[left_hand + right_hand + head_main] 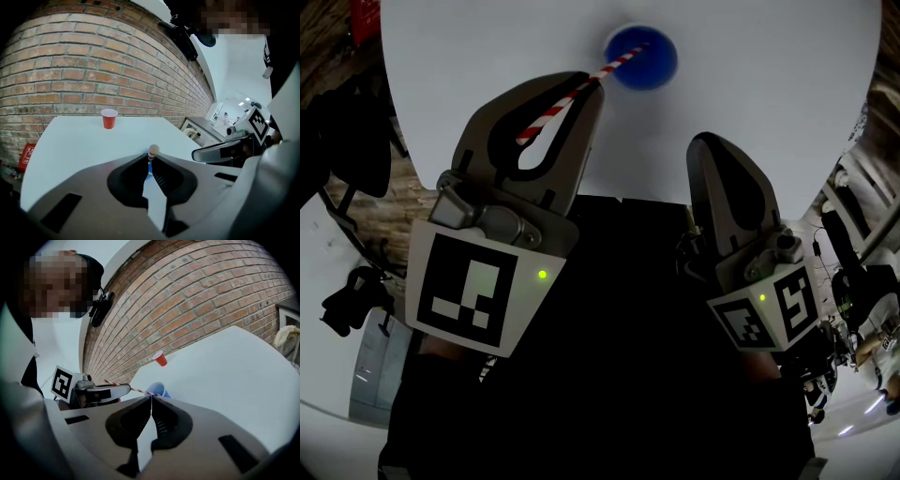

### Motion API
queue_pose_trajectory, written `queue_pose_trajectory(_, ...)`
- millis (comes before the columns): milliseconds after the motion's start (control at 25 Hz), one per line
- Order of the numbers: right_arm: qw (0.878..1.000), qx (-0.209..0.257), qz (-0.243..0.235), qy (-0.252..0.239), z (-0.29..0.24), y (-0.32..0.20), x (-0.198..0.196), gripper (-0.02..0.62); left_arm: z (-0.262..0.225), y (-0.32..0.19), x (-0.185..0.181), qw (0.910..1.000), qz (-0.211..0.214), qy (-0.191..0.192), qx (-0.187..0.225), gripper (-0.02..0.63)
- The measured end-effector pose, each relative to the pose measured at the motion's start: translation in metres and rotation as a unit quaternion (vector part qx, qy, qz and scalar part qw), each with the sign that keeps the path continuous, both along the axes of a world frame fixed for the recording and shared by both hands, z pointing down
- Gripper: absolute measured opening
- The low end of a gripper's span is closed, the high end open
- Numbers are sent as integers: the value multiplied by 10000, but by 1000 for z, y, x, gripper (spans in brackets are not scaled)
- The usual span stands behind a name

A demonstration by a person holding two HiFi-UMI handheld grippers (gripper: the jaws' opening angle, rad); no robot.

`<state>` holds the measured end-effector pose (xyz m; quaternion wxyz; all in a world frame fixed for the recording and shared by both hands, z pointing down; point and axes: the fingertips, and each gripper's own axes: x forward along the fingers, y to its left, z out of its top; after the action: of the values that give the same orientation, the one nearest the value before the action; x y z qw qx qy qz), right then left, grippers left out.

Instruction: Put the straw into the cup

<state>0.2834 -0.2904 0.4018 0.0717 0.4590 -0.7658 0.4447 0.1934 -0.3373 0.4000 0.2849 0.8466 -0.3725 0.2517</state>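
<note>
Straw [546, 120], red-and-white striped, is being clamped in the left gripper's [593, 84] fingers, its tip being poised over the blue cup's [661, 67] mouth on the white worktop [769, 75]. Lowering and release are seemingly being awaited. The right gripper's [705, 148] fingers are being pressed together, empty.

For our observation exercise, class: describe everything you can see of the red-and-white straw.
The straw is thin and straight, with red and white spiral stripes, and looks like paper. It slants, pinched partway along by the jaw tips of the left gripper. Its far end reaches over the mouth of the blue cup. Whether it touches the cup cannot be told.
</note>
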Motion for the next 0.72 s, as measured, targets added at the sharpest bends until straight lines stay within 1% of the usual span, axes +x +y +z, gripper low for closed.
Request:
queue_pose_trajectory(240, 10000, -39, 29, -41, 7, 11, 0, 28, 10, 7, 5, 9999, 90, -133, -51, 38)
queue_pose_trajectory(720, 9999, -45, 85, -64, 8, 17, 1, 28, 12, 14, 5, 9998, 125, -133, -116, 38)
